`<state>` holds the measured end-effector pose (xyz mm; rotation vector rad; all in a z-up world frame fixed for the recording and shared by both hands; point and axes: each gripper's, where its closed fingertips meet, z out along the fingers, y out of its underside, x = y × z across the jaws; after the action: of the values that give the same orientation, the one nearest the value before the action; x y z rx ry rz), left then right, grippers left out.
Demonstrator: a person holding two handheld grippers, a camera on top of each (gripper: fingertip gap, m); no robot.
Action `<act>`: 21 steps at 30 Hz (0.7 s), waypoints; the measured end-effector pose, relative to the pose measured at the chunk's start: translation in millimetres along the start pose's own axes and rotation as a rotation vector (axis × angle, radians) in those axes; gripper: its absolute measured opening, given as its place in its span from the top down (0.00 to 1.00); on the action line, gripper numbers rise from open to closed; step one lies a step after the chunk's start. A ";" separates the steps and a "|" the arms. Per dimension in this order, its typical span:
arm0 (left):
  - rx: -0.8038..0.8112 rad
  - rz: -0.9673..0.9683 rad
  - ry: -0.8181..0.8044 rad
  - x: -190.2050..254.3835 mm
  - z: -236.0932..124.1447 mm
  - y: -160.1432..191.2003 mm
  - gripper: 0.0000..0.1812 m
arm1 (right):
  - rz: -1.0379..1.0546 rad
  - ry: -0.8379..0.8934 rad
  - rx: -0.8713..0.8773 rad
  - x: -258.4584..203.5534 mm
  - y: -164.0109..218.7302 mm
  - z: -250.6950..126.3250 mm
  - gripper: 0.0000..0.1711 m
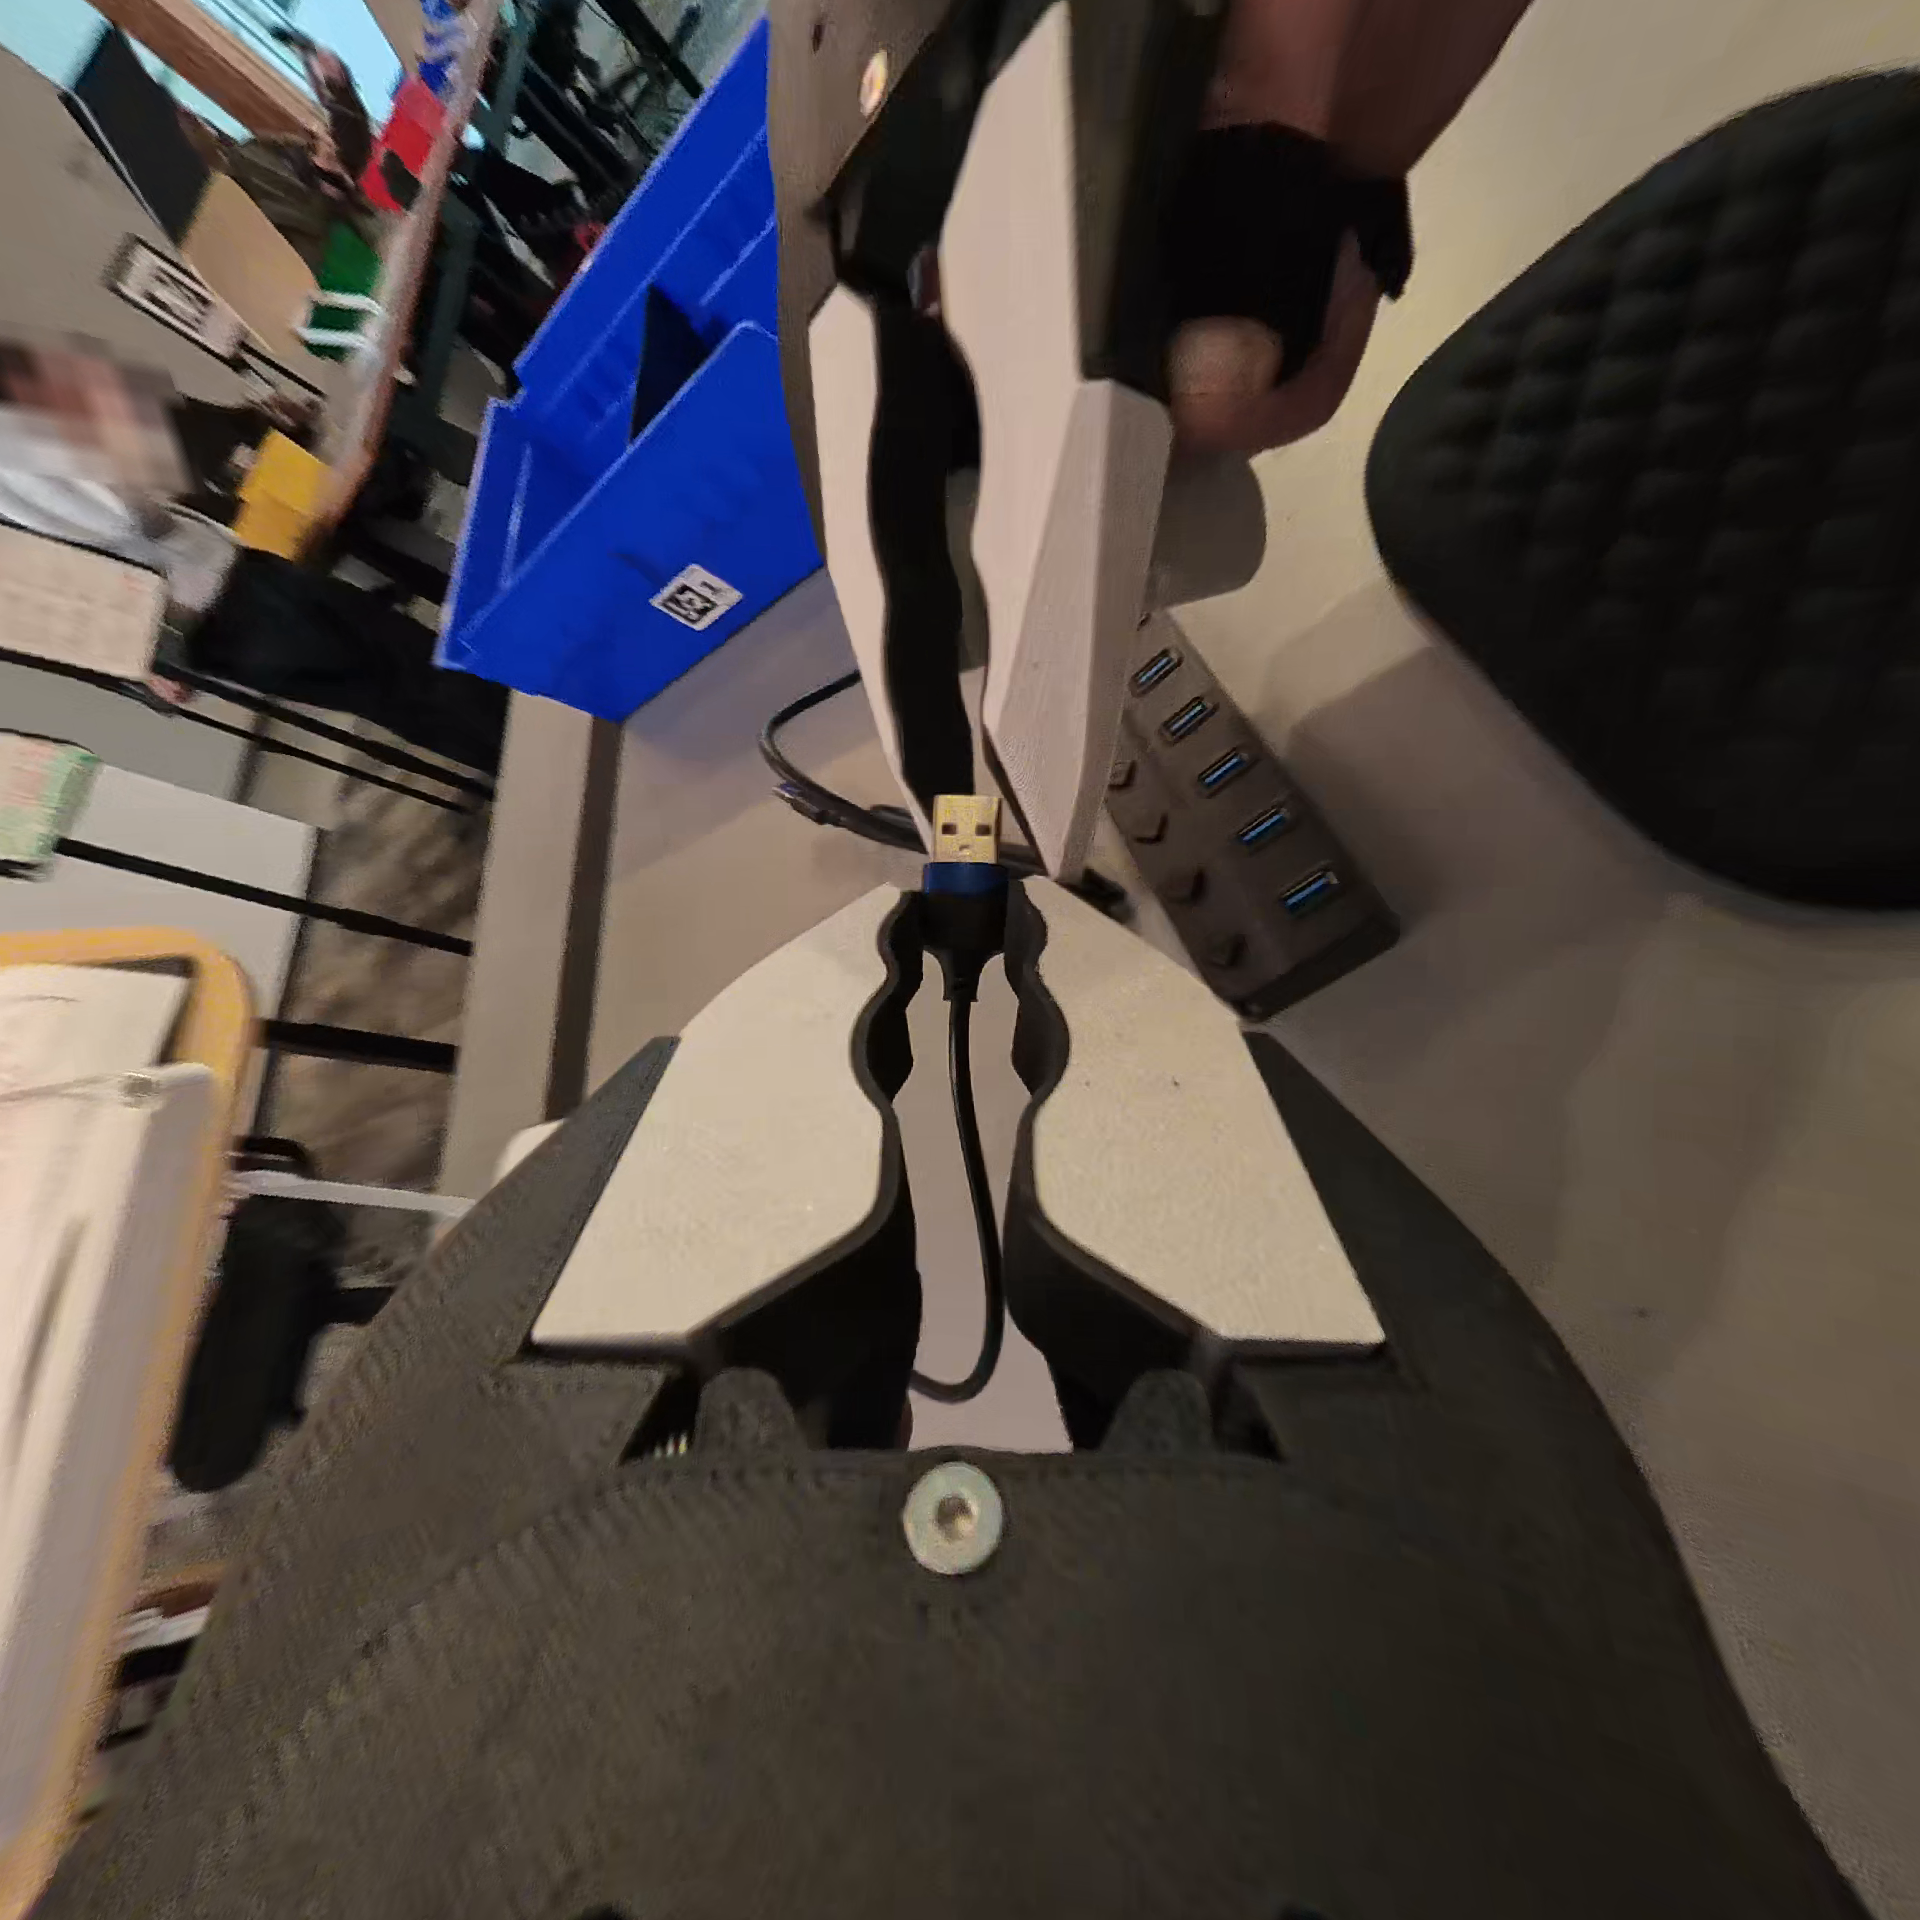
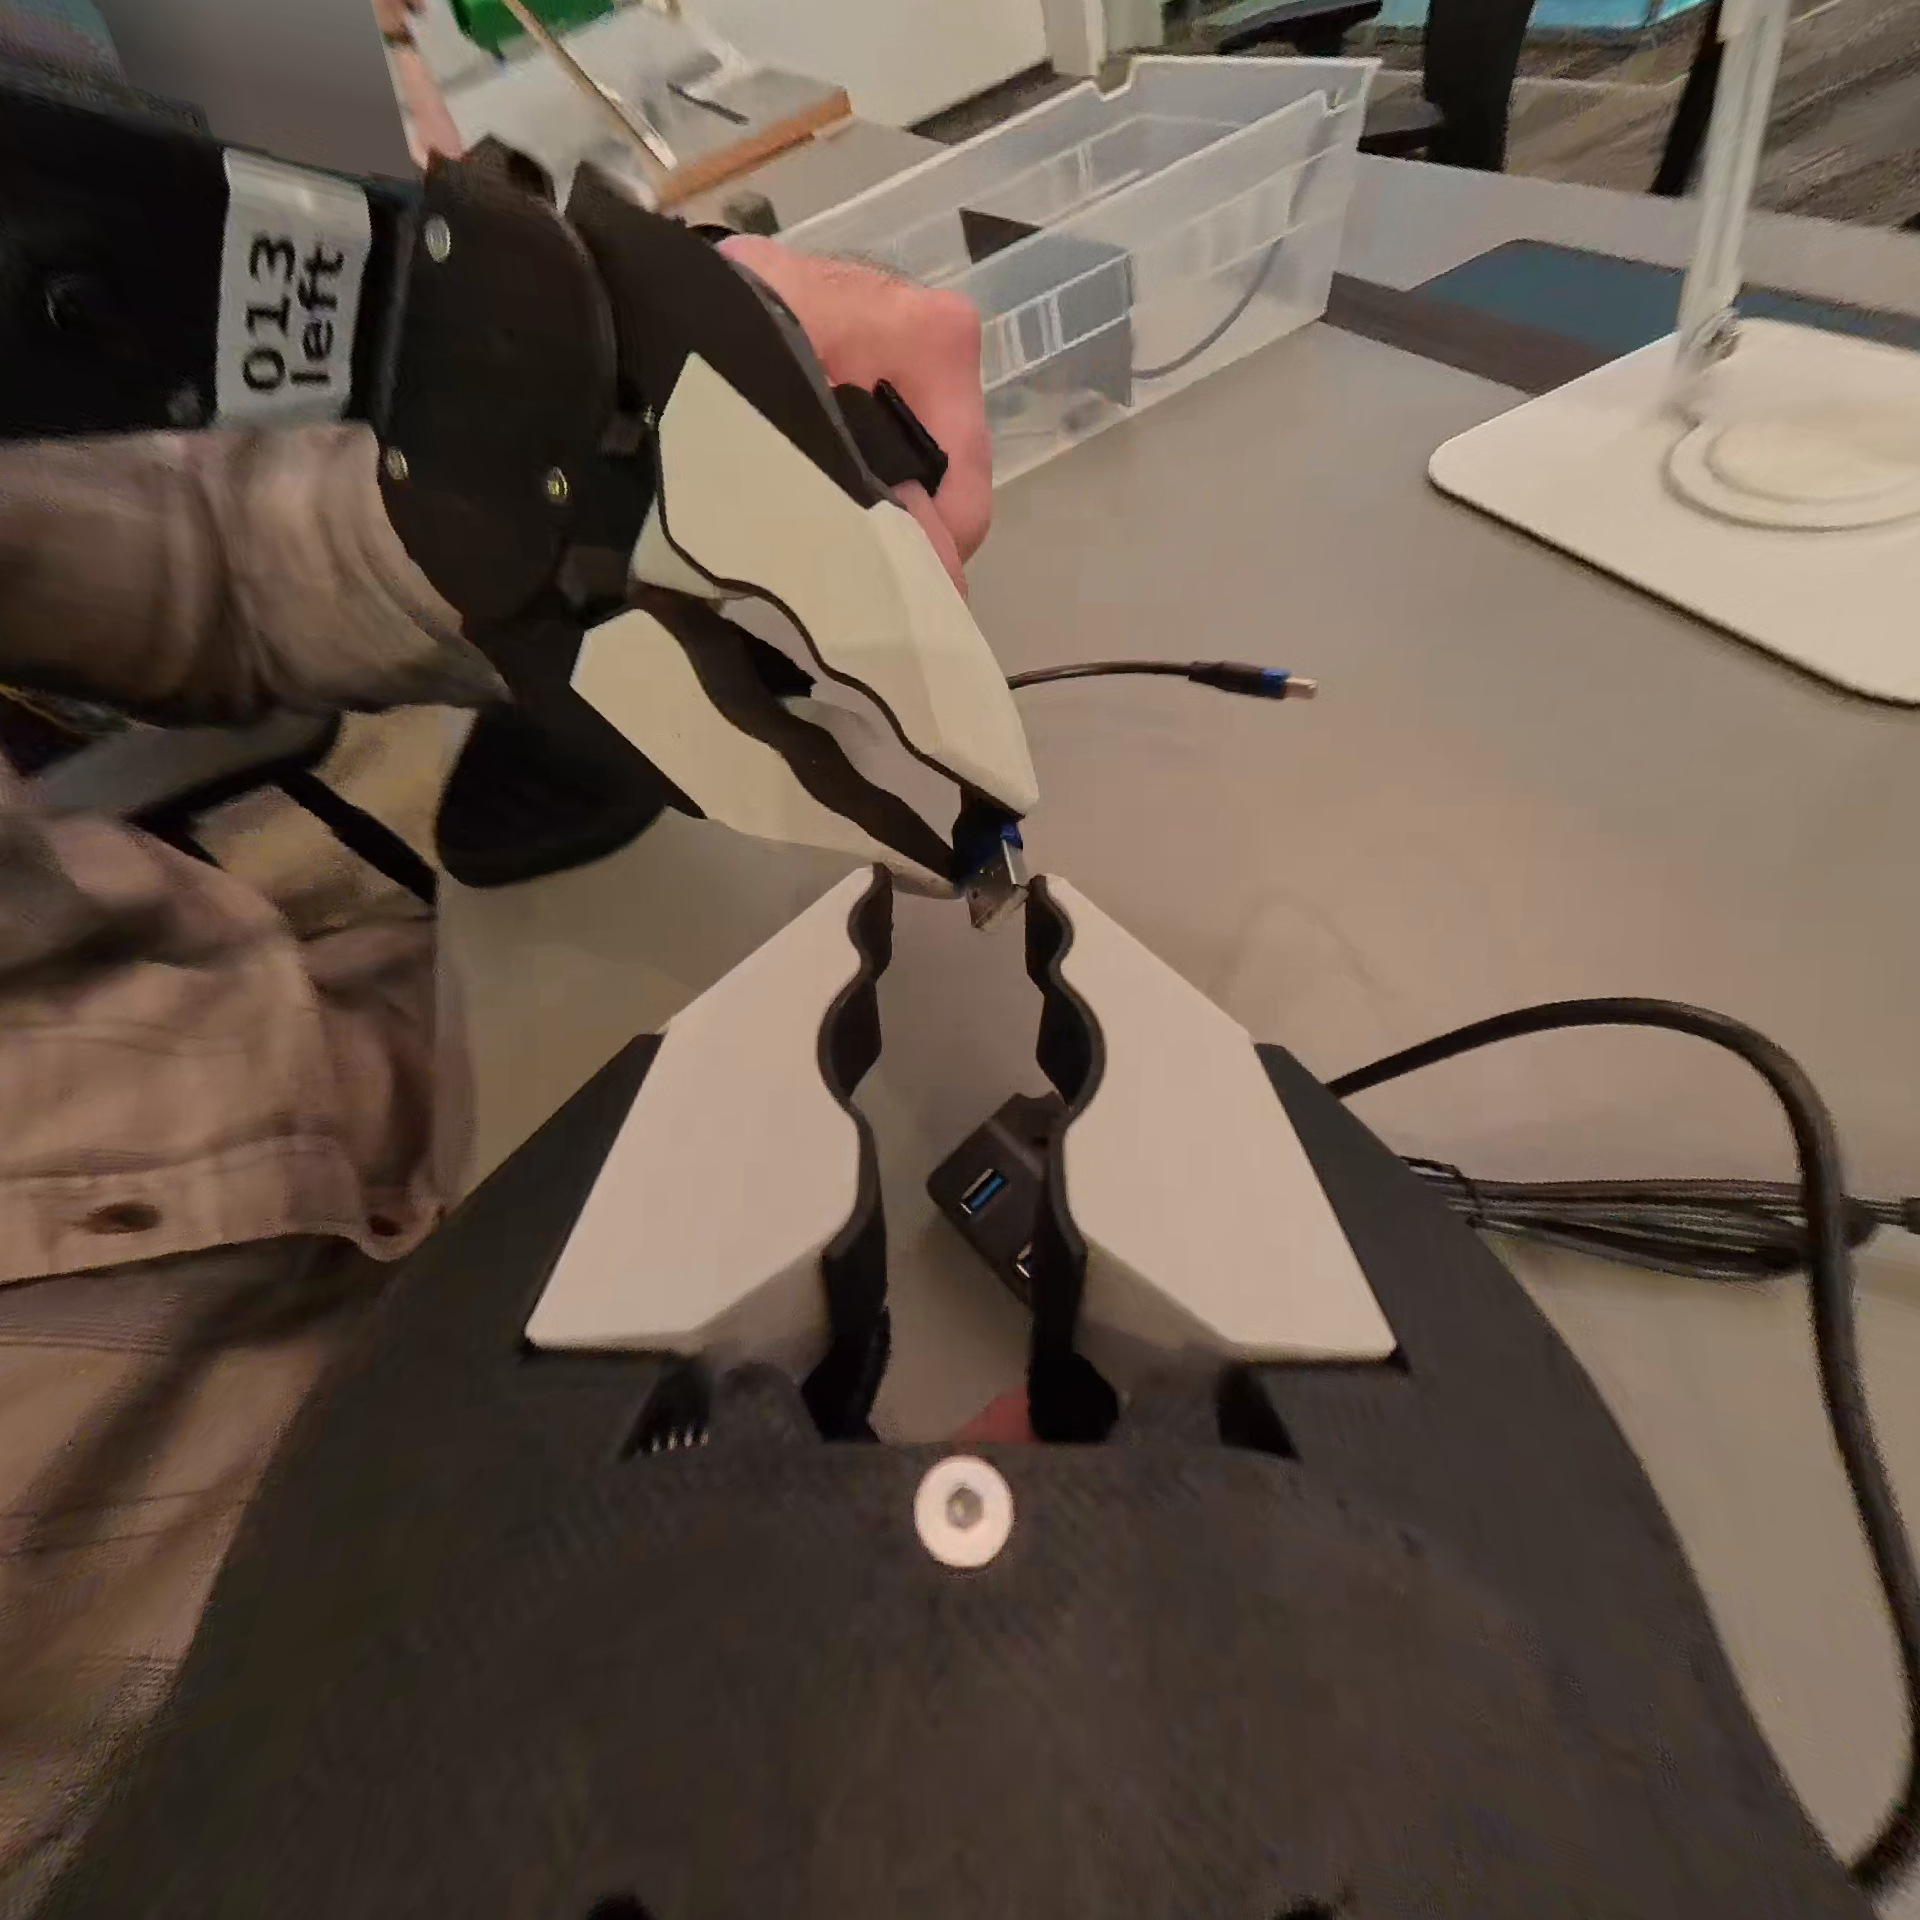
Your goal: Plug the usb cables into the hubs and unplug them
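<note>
My left gripper (image 1: 964, 902) is shut on a USB plug (image 1: 966, 831) with a black body, a blue band and a gold metal tip; its thin black cable hangs back between my fingers. The right gripper (image 1: 992, 850) comes in from above, open, its white fingertips on either side of the plug's tip. In the right wrist view the right gripper (image 2: 956, 888) is open, and the plug (image 2: 995, 883) held by the left gripper (image 2: 987, 844) sits between its tips, close to the right one. A black hub (image 1: 1247, 831) with several blue ports lies on the table just beyond; a hub (image 2: 987, 1184) shows below the right fingers.
A second USB cable (image 2: 1247, 681) lies loose on the grey table (image 2: 1351, 831). A thick black cable (image 2: 1766, 1122) curves at right. A white stand base (image 2: 1714, 499) and clear bins (image 2: 1091, 208) stand behind. A blue bin (image 1: 644, 468) and a black padded seat (image 1: 1683, 499) flank the hub. Less than 4 cm separates the two grippers' tips.
</note>
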<state>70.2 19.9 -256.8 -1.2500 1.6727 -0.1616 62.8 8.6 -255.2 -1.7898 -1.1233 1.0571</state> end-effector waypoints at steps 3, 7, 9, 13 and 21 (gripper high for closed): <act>0.000 0.061 -0.025 -3.9 -2.7 0.0 0.92 | 0.105 -0.075 0.062 -2.0 -4.5 0.7 0.93; 0.027 0.140 -0.043 -7.9 -7.2 -5.4 0.92 | 0.237 -0.159 0.194 -0.6 -18.5 -5.8 0.95; 0.020 0.182 -0.043 -6.5 -6.6 -6.8 0.92 | 0.224 -0.136 0.168 0.5 -14.7 -0.9 0.96; 0.006 0.194 -0.065 -7.6 -4.9 -4.3 0.92 | 0.234 -0.121 0.188 1.7 -15.8 -0.7 0.97; 0.188 0.227 -0.085 -33.9 -28.2 -28.3 0.62 | 0.285 -0.378 0.389 -28.0 -49.0 -19.5 0.97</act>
<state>65.9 21.5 -204.6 -0.9087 1.6706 -0.1227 58.2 -4.8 -197.2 -1.4984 -0.8073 1.7109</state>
